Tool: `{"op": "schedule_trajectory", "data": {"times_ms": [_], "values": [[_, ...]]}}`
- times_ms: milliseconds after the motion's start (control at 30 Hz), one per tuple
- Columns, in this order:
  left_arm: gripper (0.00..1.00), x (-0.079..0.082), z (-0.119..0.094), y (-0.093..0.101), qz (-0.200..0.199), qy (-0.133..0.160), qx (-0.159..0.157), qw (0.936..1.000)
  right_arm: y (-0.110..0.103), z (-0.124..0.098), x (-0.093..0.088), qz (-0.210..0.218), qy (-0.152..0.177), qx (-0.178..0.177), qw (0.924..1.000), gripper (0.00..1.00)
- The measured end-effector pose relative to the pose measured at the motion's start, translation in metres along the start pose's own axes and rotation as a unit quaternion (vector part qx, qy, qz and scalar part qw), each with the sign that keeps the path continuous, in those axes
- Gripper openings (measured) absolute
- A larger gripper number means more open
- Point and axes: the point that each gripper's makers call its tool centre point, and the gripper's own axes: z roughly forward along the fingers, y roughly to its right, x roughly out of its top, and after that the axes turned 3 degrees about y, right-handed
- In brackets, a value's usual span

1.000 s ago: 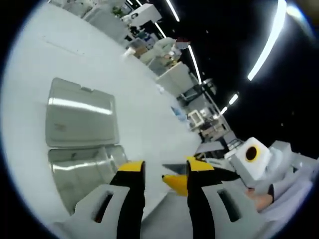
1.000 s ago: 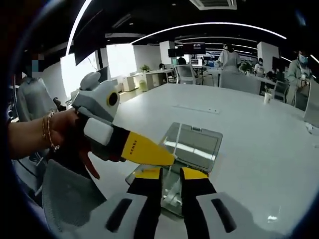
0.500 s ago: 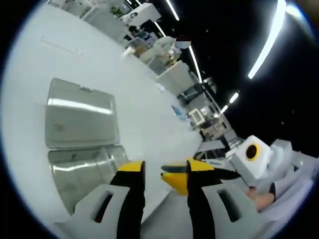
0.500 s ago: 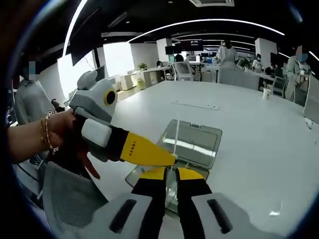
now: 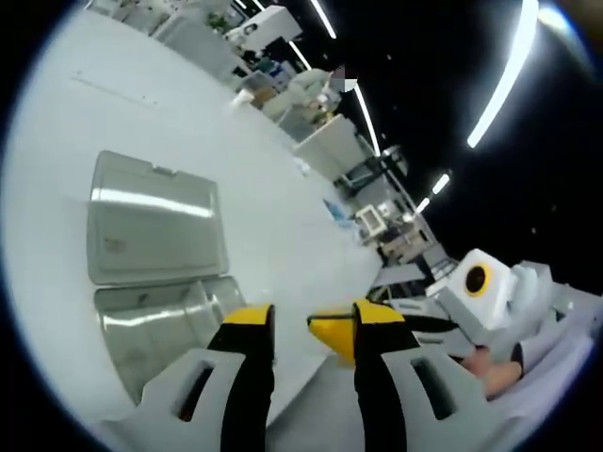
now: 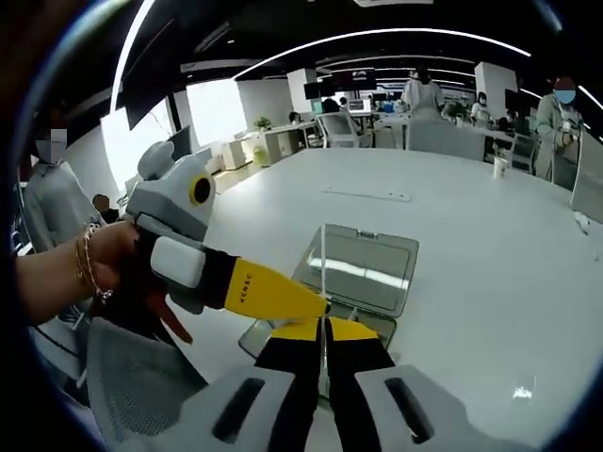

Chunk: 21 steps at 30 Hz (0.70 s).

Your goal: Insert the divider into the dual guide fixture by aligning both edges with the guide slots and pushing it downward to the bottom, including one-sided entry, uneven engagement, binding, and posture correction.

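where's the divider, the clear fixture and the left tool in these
divider [image 6: 322, 273], right gripper view, on its thin clear edge rising above the yellow tips
clear fixture [image 5: 155, 218], left gripper view, on its flat lid panel
left tool [image 6: 316, 307], right gripper view, at its yellow tips beside the divider

In the right gripper view, the right gripper [image 6: 323, 331] pinches the thin clear divider [image 6: 322, 273] edge-on and upright above the transparent fixture [image 6: 363, 268] on the white table [image 6: 471, 235], while the left gripper [image 6: 283, 297] reaches in, its tip beside the divider.
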Motion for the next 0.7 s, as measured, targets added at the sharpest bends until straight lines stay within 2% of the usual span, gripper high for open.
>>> {"op": "schedule_trajectory", "data": {"times_ms": [367,533,600,633,700], "values": [[0.30,-0.001,-0.001,-0.002,0.002,0.005,0.005,1.0000,0.001,0.002,-0.002,0.017,-0.011,0.020,0.9996,0.00],[0.30,0.000,-0.004,-0.003,0.007,0.019,0.003,0.9998,0.001,0.004,0.000,0.009,-0.012,0.028,0.9995,0.00],[0.25,0.002,-0.007,-0.004,0.011,0.028,-0.001,0.9995,0.001,0.003,0.001,0.006,-0.012,0.026,0.9996,0.00],[0.20,0.004,-0.009,-0.013,0.027,0.034,0.015,0.9989,-0.002,0.003,0.003,0.013,-0.010,0.032,0.9993,0.00],[0.17,0.005,-0.015,-0.013,0.017,0.037,0.004,0.9991,-0.006,0.003,0.005,0.011,-0.009,0.037,0.9992,0.00]]}}
